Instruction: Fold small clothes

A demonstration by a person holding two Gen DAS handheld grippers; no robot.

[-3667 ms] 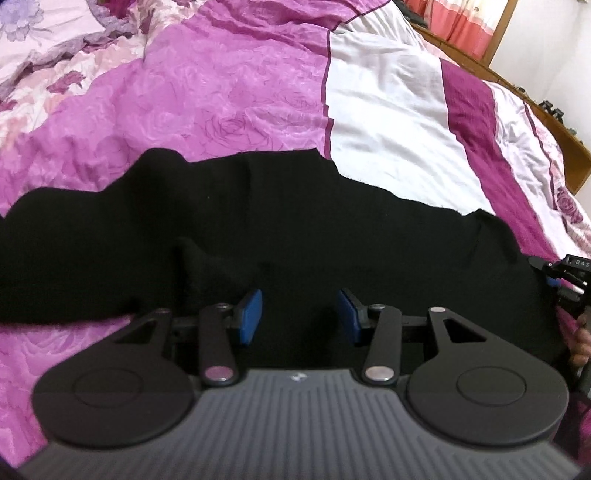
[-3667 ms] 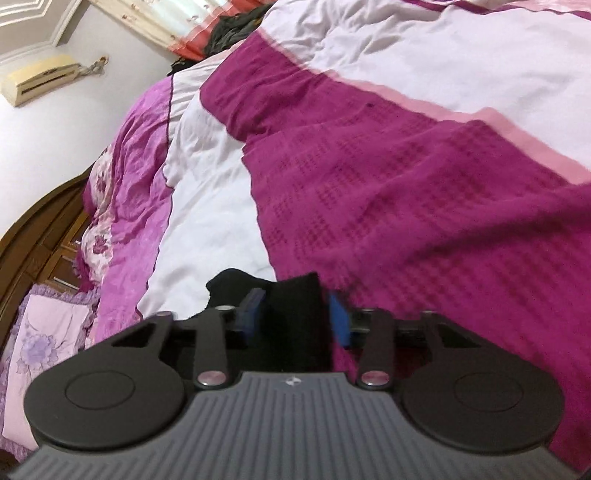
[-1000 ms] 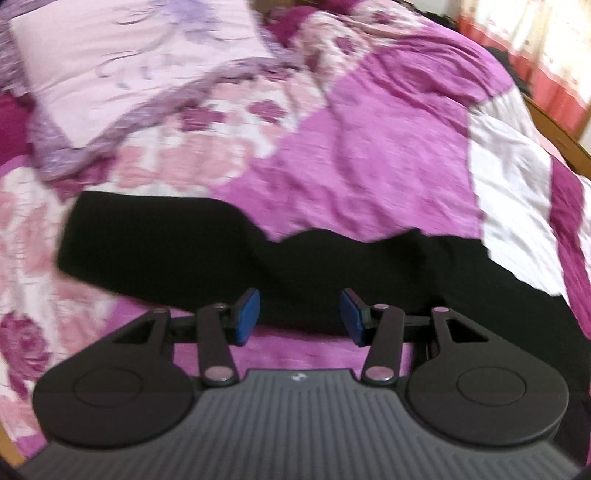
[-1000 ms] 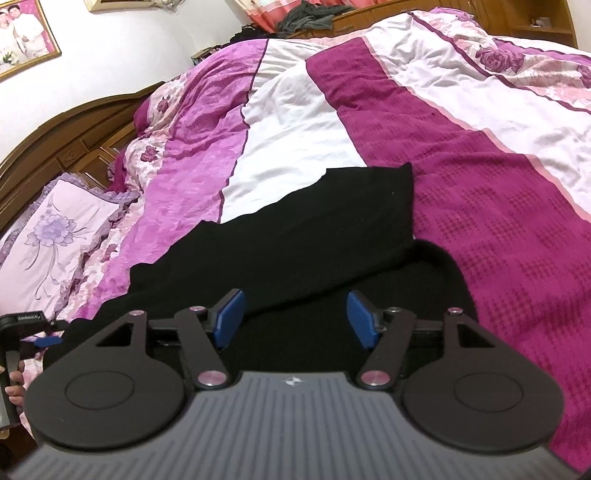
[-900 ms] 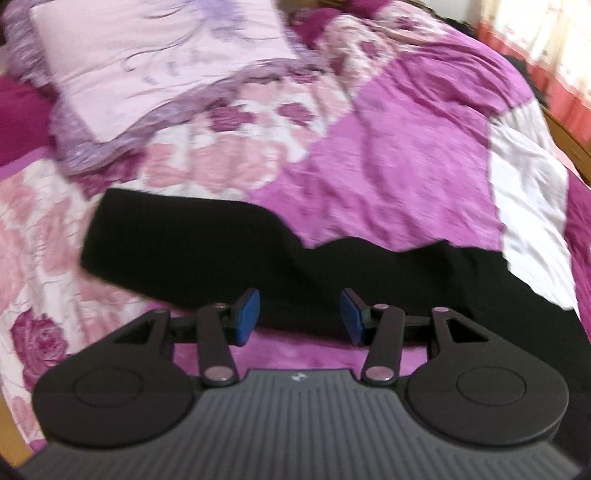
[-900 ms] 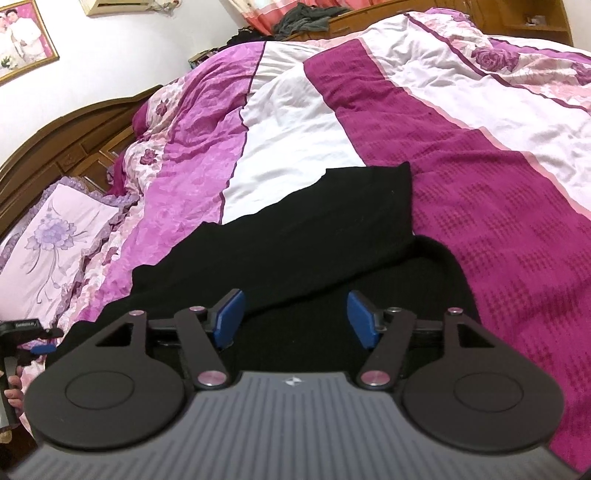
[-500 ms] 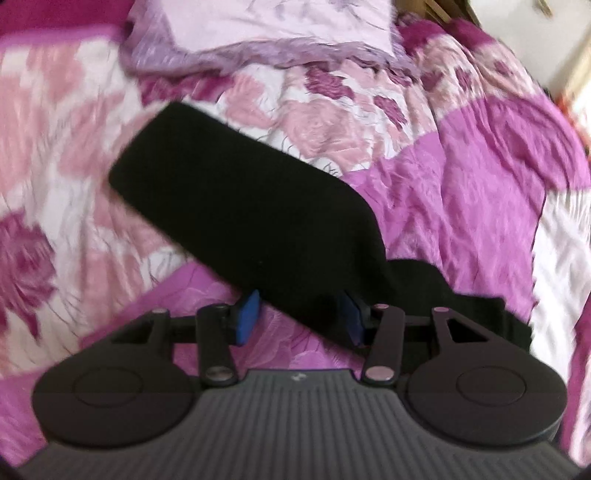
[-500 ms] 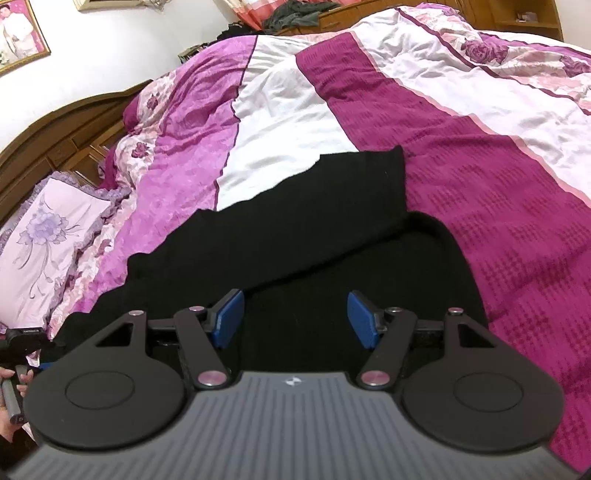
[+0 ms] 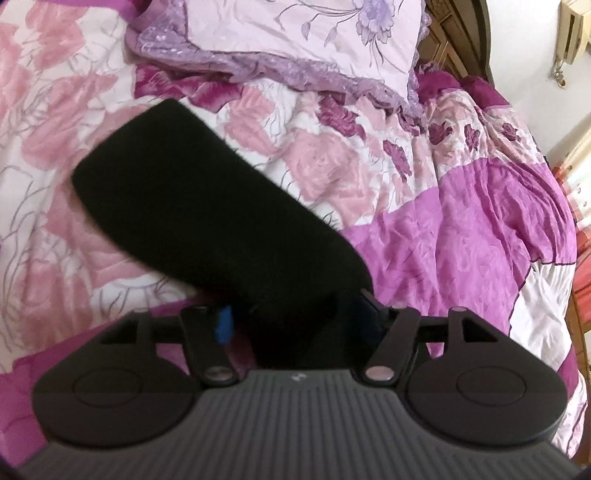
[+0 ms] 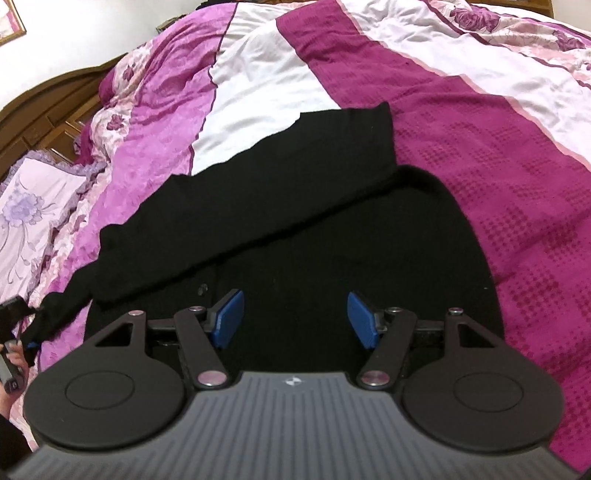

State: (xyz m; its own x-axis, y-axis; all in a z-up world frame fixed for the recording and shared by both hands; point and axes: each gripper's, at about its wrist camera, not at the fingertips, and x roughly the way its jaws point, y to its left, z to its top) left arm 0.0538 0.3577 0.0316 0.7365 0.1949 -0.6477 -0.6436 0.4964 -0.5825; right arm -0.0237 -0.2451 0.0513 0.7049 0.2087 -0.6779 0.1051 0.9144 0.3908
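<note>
A bed (image 10: 517,155) fills both views, covered by a quilt (image 10: 258,77) in magenta, white and rose-printed panels, with a dark wooden headboard (image 10: 44,107) at its far end. A lilac pillow (image 9: 295,33) with a printed flower and ruffled edge lies near the headboard. The black garment (image 10: 295,206) lies spread across the middle of the quilt, part of it doubled over itself in a long diagonal band, and one sleeve (image 9: 207,210) stretches out over the pink rose print toward the pillow without reaching it. The right hand-held gripper (image 10: 294,320) hovers low over the body of the garment with its blue pads spread wide; whether they touch the cloth below cannot be told. The left hand-held gripper (image 9: 295,317) has the near end of the sleeve lying between its fingers; its jaws have just been opening, one blue pad shows clear of the cloth at the left, and the other pad is hidden behind the fabric, so any remaining contact there cannot be told. In the right wrist view a hand (image 10: 11,363) grips the left tool's handle at the picture's left edge.
</note>
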